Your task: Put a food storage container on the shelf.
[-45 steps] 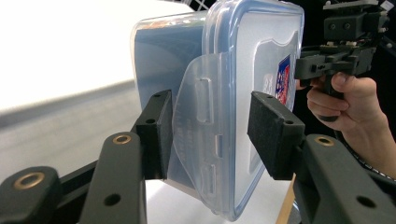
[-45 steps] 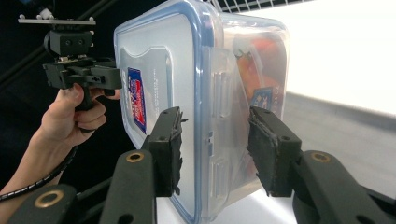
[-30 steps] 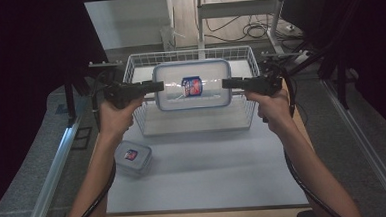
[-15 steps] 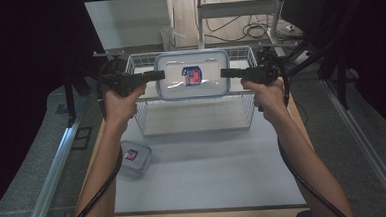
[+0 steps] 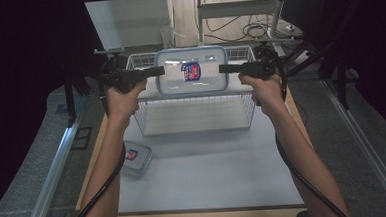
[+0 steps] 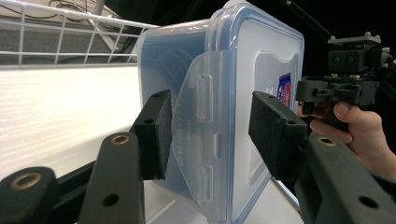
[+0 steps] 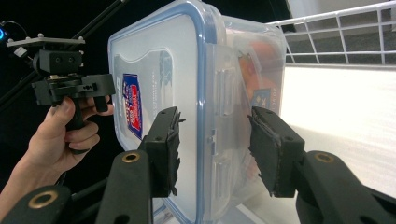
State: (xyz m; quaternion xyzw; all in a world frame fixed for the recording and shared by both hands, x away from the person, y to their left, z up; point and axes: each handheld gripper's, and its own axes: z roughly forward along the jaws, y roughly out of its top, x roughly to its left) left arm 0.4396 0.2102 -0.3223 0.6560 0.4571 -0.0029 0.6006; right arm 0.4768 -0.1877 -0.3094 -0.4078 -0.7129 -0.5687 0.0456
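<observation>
The large lidded container [image 5: 192, 77] is hanging in the air over the far half of the white wire basket [image 5: 196, 119], carried flat with its labelled lid facing up. The left gripper [image 5: 160, 71] is pinching the container's end at nine o'clock; in the left gripper view its pads [image 6: 158, 133] are pressing on either side of the latch flap [image 6: 205, 140]. The right gripper [image 5: 222, 68] is doing the same at three o'clock, its pads [image 7: 164, 149] clamping lid and base together. Both pairs of jaws are partly closed on the container rather than spread.

By my reading, the carrying step is under way and the container is being brought over the basket for lowering. The next move is calling for both hands to sink together, keeping the container level so it clears the wire rim, then letting go only once it is resting on the basket floor.

At seven o'clock from the basket, a small lidded container [image 5: 135, 158] is sitting on the white table [image 5: 209, 177], well apart.
</observation>
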